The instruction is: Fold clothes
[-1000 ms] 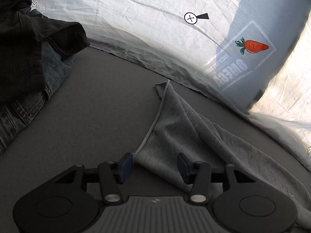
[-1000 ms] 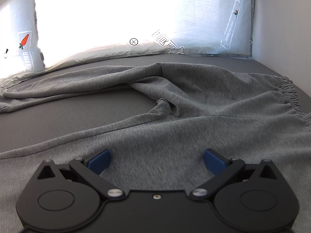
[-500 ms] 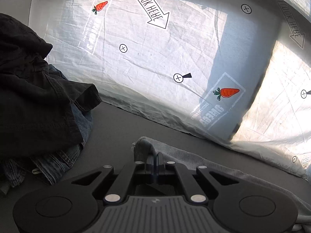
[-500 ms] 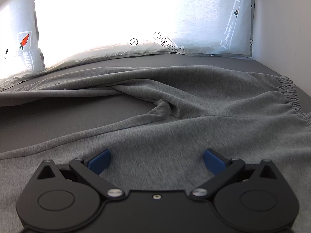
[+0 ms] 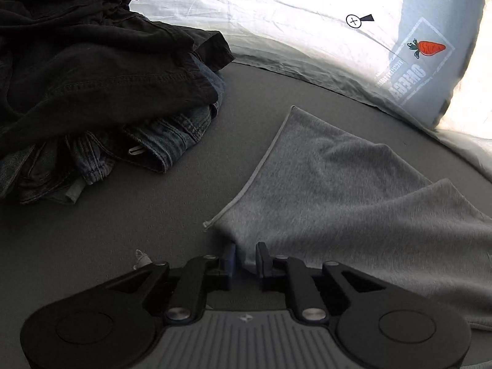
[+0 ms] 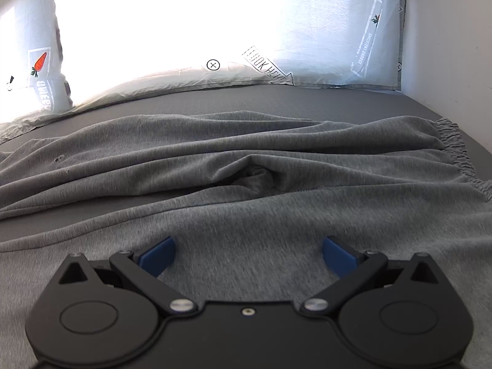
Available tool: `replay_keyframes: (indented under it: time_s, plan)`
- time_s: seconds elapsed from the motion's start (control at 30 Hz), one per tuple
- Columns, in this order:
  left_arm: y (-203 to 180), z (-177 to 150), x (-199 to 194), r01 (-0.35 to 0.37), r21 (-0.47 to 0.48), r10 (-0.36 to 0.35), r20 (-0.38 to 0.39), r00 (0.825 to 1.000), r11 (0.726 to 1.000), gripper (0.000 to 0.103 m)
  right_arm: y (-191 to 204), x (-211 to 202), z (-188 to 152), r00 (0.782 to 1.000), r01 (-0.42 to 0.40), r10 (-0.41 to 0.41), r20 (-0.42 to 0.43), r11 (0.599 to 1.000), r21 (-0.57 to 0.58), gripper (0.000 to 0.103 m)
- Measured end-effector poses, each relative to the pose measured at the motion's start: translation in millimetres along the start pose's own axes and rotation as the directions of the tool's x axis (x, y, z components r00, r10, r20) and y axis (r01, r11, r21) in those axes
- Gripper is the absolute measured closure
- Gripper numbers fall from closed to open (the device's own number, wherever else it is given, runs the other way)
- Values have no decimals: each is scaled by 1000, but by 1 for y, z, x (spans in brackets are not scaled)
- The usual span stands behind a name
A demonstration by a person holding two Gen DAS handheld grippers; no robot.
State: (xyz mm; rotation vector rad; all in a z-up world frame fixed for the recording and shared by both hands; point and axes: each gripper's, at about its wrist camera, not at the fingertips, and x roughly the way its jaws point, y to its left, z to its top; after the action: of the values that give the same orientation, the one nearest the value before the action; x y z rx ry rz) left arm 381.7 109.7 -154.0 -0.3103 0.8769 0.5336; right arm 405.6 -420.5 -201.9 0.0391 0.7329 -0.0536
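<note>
Grey sweatpants lie spread over the dark grey table, with the elastic waistband at the right. In the left wrist view one leg end lies flat, its hem edge running diagonally. My left gripper is shut on a bunch of that leg's cloth near the hem corner, with a narrow gap between the fingers. My right gripper hovers open just over the near leg, nothing between its blue pads.
A heap of dark clothes with blue jeans beneath sits at the left of the table. A white printed sheet with a carrot logo backs the table. A white wall stands at the right.
My left gripper closed on the leg end, lifted it, then came down nearer the clothes heap. In the right view the far leg has been drawn over against the near leg. The right gripper stayed still.
</note>
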Motion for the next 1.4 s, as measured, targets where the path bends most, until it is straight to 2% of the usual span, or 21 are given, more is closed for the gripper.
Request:
replay_keyframes:
  time_s: [0.03, 0.1, 0.23, 0.33, 0.5, 0.57, 0.63, 0.73, 0.87, 0.97, 1.13, 1.23, 1.33, 1.4]
  plan:
    - [-8, 2, -6, 13, 17, -13, 11, 1000, 1000, 66, 0, 1, 2, 1000, -3, 3, -11, 1000, -2, 0]
    - [-24, 6, -17, 43, 54, -44, 29, 999, 998, 65, 0, 2, 5, 999, -9, 8, -32, 1000, -5, 0]
    - [-68, 3, -38, 114, 134, -121, 43, 992, 984, 53, -1, 4, 12, 997, -20, 20, -74, 1000, -10, 0]
    - [-99, -11, -53, 178, 189, -187, 30, 982, 966, 51, -4, -1, 14, 993, -42, 42, -108, 999, -4, 1]
    - [-140, -48, -75, 249, 248, -254, -15, 967, 936, 45, -37, -33, 0, 992, -69, 82, -95, 988, 134, 14]
    - [-151, -65, -82, 261, 258, -262, -32, 965, 930, 44, -53, -44, -6, 994, -57, 71, -88, 987, 151, 25]
    - [-160, -82, -87, 265, 259, -262, -47, 964, 929, 42, -68, -53, -7, 996, -34, 45, -79, 989, 141, 34]
    - [-169, -101, -90, 244, 227, -231, -80, 970, 943, 40, -97, -62, -4, 997, -8, 18, -70, 989, 145, 39]
    - [-182, -114, -98, 232, 200, -213, -112, 971, 952, 36, -138, -62, 14, 995, 3, 13, -98, 985, 170, 58]
    - [-196, -114, -99, 207, 200, -192, -94, 977, 958, 28, -167, -53, 31, 996, 10, 9, -90, 979, 202, 59]
    - [-232, -104, -77, 196, 203, -175, -116, 978, 959, 25, -217, -17, 70, 1000, 14, -6, -25, 951, 308, 57]
    - [-261, -91, -61, 166, 232, -146, -101, 984, 958, 24, -244, 14, 98, 998, 54, -57, -1, 936, 347, 55]
    - [-298, -73, -41, 139, 250, -113, -117, 987, 958, 24, -272, 42, 126, 992, 117, -127, 0, 913, 391, 51]
    - [-325, -62, -29, 142, 302, -117, -100, 988, 943, 24, -289, 57, 138, 986, 149, -164, 3, 904, 400, 48]
